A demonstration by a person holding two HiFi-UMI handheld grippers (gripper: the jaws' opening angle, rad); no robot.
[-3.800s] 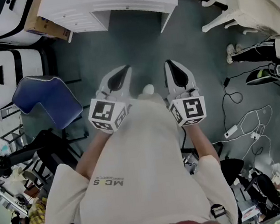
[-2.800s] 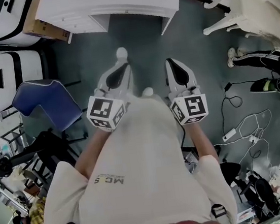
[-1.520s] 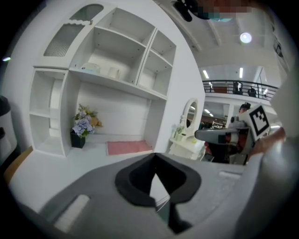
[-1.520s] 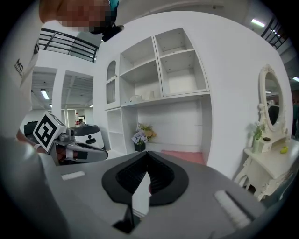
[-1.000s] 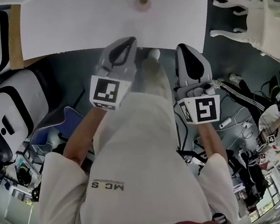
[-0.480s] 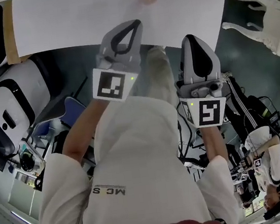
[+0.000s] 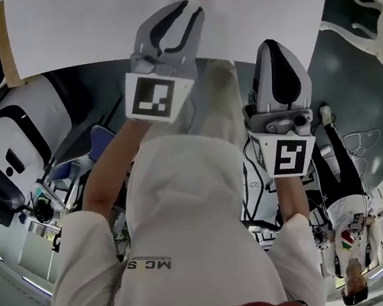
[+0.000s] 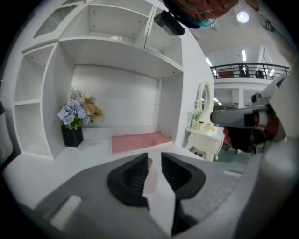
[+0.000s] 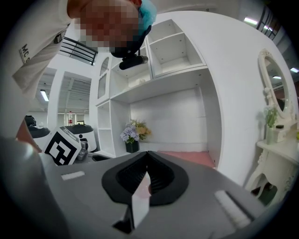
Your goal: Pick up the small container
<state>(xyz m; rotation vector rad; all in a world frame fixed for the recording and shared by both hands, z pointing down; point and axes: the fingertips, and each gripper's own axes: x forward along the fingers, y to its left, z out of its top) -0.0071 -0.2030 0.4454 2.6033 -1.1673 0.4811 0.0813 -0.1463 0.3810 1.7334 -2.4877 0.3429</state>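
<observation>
Jaws opening slightly on empty left gripper point(image 8: 154, 157); right gripper point(image 9: 147, 154) closed.

L gripper point(image 7: 178, 17) fingers opening, empty; R gripper point(image 7: 272, 46) fingers together; both arms fwd.

The only readable lettering was on the person's pale shirt point(image 7: 189, 240): dark capitals "MC", a gap, then "S", underlined by a thin double line and seen upside down in the head view. The same "MC S" showed running up the shirt's edge at the upper left of the right gripper view. The left marker cube point(image 7: 151, 97) and the right marker cube point(image 7: 288, 157) each carried a black-and-white square code pattern, which held no letters or numbers. A bystander's top point(image 7: 349, 241) bore a coloured emblem too small to read.
</observation>
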